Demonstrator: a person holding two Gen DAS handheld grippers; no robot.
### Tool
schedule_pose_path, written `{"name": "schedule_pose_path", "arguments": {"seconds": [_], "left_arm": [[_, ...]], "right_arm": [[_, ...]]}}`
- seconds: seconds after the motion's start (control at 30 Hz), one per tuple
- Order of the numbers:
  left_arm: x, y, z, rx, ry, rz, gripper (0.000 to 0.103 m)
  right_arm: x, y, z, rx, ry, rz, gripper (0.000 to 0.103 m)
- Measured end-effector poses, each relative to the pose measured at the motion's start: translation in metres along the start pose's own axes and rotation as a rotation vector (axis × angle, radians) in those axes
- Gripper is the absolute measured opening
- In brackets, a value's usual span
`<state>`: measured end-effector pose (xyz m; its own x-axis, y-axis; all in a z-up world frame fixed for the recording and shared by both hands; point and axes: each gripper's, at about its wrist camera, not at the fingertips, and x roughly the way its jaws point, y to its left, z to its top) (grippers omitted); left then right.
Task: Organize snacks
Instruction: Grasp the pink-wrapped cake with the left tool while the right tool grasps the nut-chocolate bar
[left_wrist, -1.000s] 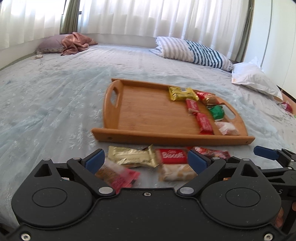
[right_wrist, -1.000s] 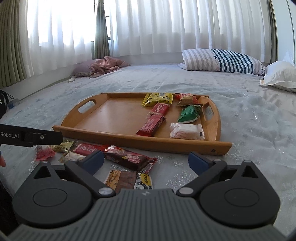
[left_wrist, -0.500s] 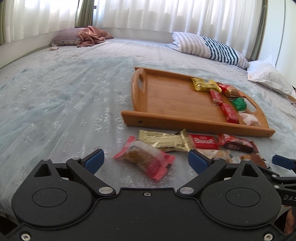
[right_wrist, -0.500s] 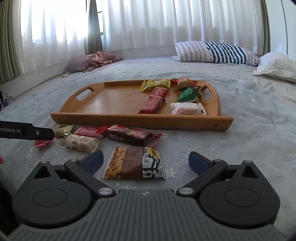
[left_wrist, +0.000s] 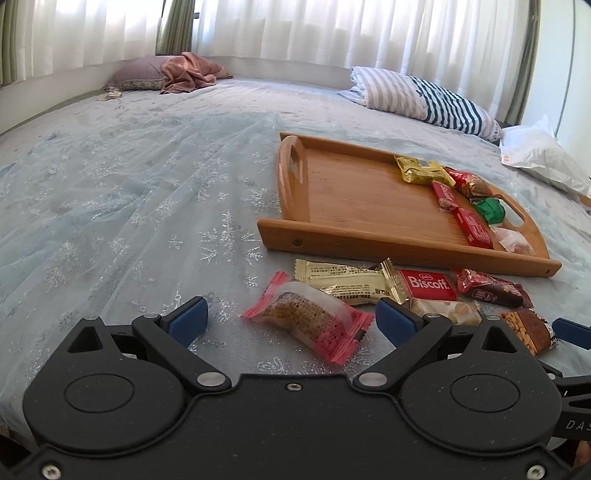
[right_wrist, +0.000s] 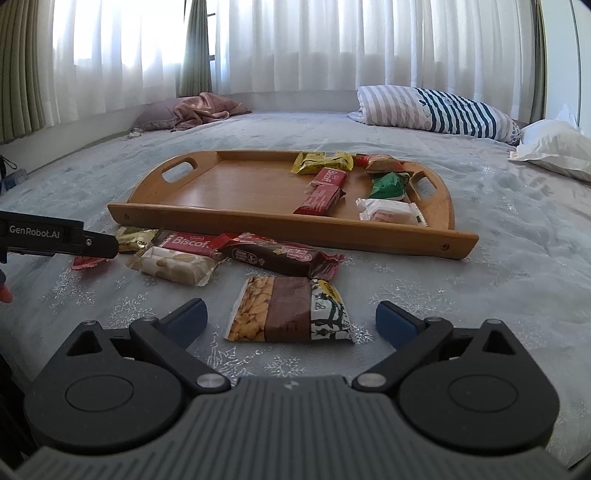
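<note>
**Mia:** What is on the left?

**Ben:** The left gripper (left_wrist: 290, 320). Its two blue fingers are wide apart and hold nothing. A pink cake packet (left_wrist: 308, 317) lies on the bed cover (left_wrist: 129, 206) between them, in front of the wooden tray (left_wrist: 354, 243).

**Mia:** What else is in front of the tray?

**Ben:** A gold bar (left_wrist: 349, 282) lies just by the tray's front wall. Next, to the right, is a red Biscoff packet (left_wrist: 428, 284). A pale cookie packet (left_wrist: 445, 308) touches it on the near side. Then comes a dark red bar (left_wrist: 489, 288).

**Mia:** And the right gripper (right_wrist: 290, 320)?

**Ben:** It is open too, with empty fingers. A peanut bar (right_wrist: 290, 310) lies between them, in front of the tray, a bit nearer than the dark red bar.

**Mia:** What is inside the tray?

**Ben:** Six snacks, all at its right end. A yellow packet (right_wrist: 321, 161) is at the back. Two red packets (right_wrist: 323, 190) sit in front of it. A green packet (right_wrist: 388, 184) and a white packet (right_wrist: 388, 214) are by the right handle.
</note>
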<state>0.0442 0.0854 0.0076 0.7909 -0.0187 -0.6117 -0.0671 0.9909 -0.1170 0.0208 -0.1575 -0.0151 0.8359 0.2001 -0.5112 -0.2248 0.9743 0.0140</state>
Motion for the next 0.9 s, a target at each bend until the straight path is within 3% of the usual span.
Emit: {"name": "schedule_pose_path", "arguments": {"seconds": [0.47, 0.67, 0.9], "left_arm": [[0.004, -0.005, -0.002, 0.067, -0.004, -0.028, 0.087], [0.003, -0.007, -0.002, 0.077, 0.003, -0.043, 0.076], [-0.006, -0.01, -0.005, 0.083, 0.015, -0.053, 0.075]], "right_arm": [[0.002, 0.004, 0.001, 0.007, -0.003, 0.001, 0.094], [0.0, 0.005, 0.001, 0.015, -0.008, -0.001, 0.088], [-0.004, 0.001, 0.001, 0.032, -0.013, -0.003, 0.081]]}}
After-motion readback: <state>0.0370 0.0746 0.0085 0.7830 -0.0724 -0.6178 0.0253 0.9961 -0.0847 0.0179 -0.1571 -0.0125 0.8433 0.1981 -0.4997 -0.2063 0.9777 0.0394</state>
